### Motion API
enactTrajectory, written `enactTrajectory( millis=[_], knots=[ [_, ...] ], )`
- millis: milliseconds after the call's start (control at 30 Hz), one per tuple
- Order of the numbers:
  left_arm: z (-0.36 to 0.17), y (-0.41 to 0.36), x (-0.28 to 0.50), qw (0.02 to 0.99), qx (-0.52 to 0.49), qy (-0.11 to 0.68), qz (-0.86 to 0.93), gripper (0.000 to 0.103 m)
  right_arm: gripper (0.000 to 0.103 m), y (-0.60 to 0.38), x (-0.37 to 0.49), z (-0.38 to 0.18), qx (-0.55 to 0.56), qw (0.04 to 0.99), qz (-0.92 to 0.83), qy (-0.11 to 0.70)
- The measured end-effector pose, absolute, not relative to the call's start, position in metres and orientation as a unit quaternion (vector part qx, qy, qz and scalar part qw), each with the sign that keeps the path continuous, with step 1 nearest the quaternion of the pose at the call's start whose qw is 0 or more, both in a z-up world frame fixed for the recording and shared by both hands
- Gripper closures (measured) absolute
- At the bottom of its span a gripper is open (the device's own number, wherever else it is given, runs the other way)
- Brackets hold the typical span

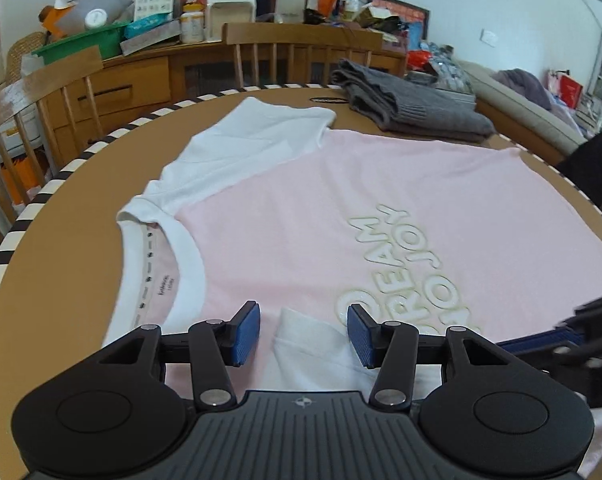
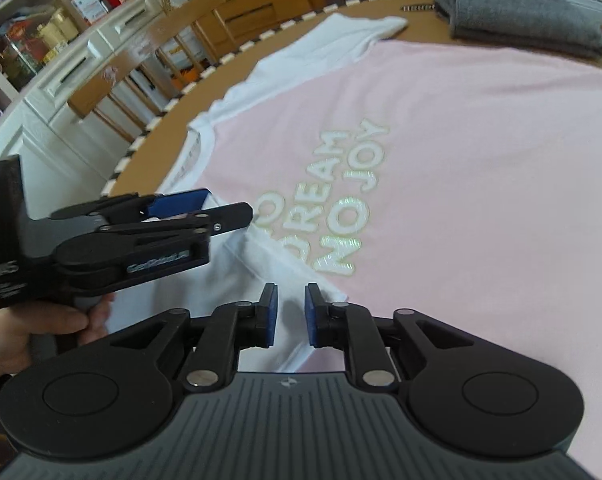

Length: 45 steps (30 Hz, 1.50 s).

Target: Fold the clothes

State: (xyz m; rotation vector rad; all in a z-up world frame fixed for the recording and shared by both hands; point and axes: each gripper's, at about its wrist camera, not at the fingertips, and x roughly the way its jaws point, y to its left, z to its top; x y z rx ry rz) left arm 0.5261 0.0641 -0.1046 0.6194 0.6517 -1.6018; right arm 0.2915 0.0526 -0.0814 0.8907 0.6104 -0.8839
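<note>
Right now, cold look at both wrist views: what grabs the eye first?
The pink T-shirt with white sleeves, spread flat across most of the round table, its raised DREAM / NO JOY lettering mid-chest. Next, the near white sleeve folded in over the pink, with the left gripper and right gripper both open over it. Behind, a folded grey sweater sits at the table's far edge.

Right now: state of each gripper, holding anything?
Left gripper: open, nothing held, above the folded white sleeve of the pink T-shirt.
Right gripper: narrowly open, nothing held, over the same sleeve.
</note>
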Motion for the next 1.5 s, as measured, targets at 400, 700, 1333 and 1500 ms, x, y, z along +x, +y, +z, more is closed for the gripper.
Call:
enactTrajectory(
  millis=[400, 700, 1333, 1500],
  knots=[
    [-0.078, 0.118, 0.542, 0.584, 0.286, 0.273, -0.709, 0.05, 0.082, 0.047, 0.291, -0.094, 0.433, 0.765, -0.388, 0.277],
    [-0.098, 0.121, 0.525, 0.591, 0.335, 0.272, -0.682, 0.05, 0.082, 0.051, 0.297, -0.092, 0.406, 0.772, -0.391, 0.294],
    [-0.105, 0.128, 0.523, 0.55, 0.335, 0.252, -0.722, 0.024, 0.081, 0.057, 0.319, -0.087, 0.366, 0.755, -0.432, 0.33],
    [-0.105, 0.126, 0.525, 0.536, 0.342, 0.252, -0.73, 0.024, 0.07, 0.062, 0.328, -0.086, 0.353, 0.753, -0.444, 0.334]
  ],
)
